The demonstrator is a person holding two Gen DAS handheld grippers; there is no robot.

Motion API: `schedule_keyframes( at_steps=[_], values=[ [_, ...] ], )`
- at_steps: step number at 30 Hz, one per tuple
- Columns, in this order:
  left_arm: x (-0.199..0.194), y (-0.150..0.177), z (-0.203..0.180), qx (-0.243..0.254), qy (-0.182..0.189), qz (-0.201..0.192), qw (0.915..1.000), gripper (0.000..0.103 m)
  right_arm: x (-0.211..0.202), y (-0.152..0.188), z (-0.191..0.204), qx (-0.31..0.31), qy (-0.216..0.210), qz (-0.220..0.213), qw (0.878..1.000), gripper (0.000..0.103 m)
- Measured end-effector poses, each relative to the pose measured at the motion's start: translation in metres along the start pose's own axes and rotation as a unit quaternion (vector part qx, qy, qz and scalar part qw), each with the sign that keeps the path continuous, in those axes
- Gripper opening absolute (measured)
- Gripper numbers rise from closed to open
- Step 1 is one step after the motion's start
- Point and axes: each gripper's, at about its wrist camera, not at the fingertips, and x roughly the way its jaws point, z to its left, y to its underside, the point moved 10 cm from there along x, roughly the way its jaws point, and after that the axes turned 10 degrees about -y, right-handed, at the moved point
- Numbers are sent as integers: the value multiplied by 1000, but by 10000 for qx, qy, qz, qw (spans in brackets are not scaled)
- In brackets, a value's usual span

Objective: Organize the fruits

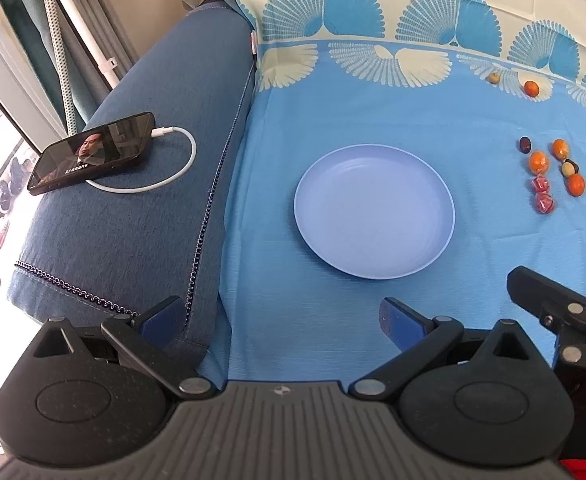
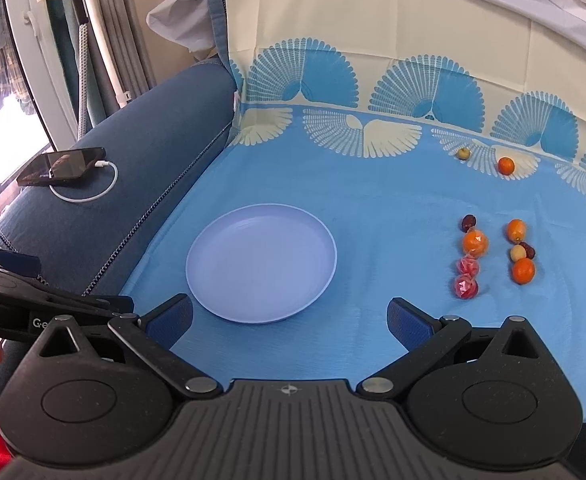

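Both your left tongs (image 1: 281,320) and right tongs (image 2: 291,318) hang released, empty. Beyond them, the round lavender plastic plate (image 2: 261,269) sits bare; the small orange kumquats (image 2: 475,243) beside it look light, smooth, rollable. Pinch across the middle, gently.

Both views are fisheye, mounted on a hand-held gripper, looking forward and down over a blue cloth (image 1: 333,128). Left wrist view sits nearer the plate (image 1: 374,211), which is centred, fruits (image 1: 549,172) far right, phone (image 1: 93,152) on the sofa arm at left. Right wrist view looks from further right and back: plate (image 2: 261,268) left of centre, fruits (image 2: 493,256) right of centre, phone (image 2: 63,166) small, far left. Both share plate, fruits, phone, cloth; each catches the other gripper at its edge.
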Motion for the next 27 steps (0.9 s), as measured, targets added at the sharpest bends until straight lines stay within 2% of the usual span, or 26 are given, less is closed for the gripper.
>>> schedule_keyframes(
  at_steps=[3, 10, 16, 22, 27],
  values=[
    [1, 0, -2, 12, -31, 25, 10000, 103, -3, -4, -10, 203, 98, -289, 9993, 103],
    [5, -4, -18, 148, 87, 39, 9998, 103, -14, -10, -58, 627, 752, -950, 9907, 103],
    [9, -16, -46, 184, 425, 91, 9989, 103, -10, 4, -106, 995, 1166, -807, 9849, 103],
    [17, -33, -89, 399, 827, 92, 9957, 103, -6, 17, -155, 1281, 1505, -899, 9761, 103],
    [29, -51, -139, 632, 1246, 222, 9899, 103, 0, 28, -217, 1314, 2169, -899, 9631, 102]
  ],
)
